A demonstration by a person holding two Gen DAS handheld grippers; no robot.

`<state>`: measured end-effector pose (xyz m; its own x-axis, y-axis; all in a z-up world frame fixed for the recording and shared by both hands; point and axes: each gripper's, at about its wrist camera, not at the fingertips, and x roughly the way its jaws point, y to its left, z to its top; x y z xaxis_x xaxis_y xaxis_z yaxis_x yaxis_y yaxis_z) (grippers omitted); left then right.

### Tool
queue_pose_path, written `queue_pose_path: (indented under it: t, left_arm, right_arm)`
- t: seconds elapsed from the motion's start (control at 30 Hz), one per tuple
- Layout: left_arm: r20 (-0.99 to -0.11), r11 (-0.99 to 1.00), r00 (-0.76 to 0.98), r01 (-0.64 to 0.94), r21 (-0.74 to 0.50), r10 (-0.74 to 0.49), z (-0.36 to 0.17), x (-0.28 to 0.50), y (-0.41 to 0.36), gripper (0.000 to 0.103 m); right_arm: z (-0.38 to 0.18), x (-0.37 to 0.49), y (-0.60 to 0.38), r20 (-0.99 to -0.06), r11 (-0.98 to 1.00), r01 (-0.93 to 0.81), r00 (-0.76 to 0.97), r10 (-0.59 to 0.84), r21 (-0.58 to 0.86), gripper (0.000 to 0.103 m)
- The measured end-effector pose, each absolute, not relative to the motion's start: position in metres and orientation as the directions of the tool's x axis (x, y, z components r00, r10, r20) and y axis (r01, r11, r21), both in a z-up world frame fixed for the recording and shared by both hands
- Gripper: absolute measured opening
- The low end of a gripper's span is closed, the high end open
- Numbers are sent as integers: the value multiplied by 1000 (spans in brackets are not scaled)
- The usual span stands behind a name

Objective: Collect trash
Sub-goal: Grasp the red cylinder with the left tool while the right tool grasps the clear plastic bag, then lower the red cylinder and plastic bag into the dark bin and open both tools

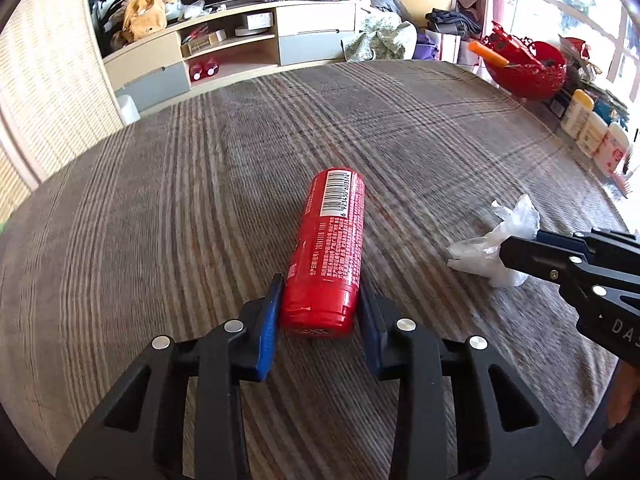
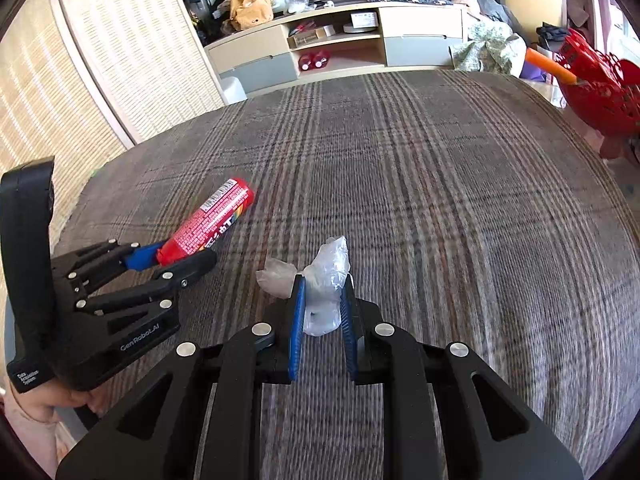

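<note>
Red tube [image 1: 328, 248] lengthwise, barcode end away

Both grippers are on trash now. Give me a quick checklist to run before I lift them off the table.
1. Left gripper on the red can: both blue pads sit against its near end. Ok.
2. Left grip depth: only the can's end is between the pads, most of its length sticks out ahead. Not ok, it may tip.
3. Right gripper on the crumpled plastic: pads flank it, firmness of contact unclear. Cannot tell.
4. Loose plastic lobe lies outside the left pad. Not ok.
5. Grippers apart from each other. Ok.
6. Trash container in view: cannot tell.
</note>
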<state>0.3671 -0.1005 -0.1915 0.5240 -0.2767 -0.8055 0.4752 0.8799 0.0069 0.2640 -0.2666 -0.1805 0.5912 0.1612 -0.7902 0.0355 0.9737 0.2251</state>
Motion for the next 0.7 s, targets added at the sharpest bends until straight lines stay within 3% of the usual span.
queue_pose_path:
  t: [0.7]
  left_arm:
    - [-747, 926, 602, 375, -48, -283, -135, 149, -60, 32]
  right_arm:
    - [-154, 111, -261, -757, 966, 4, 622, 200, 258, 18]
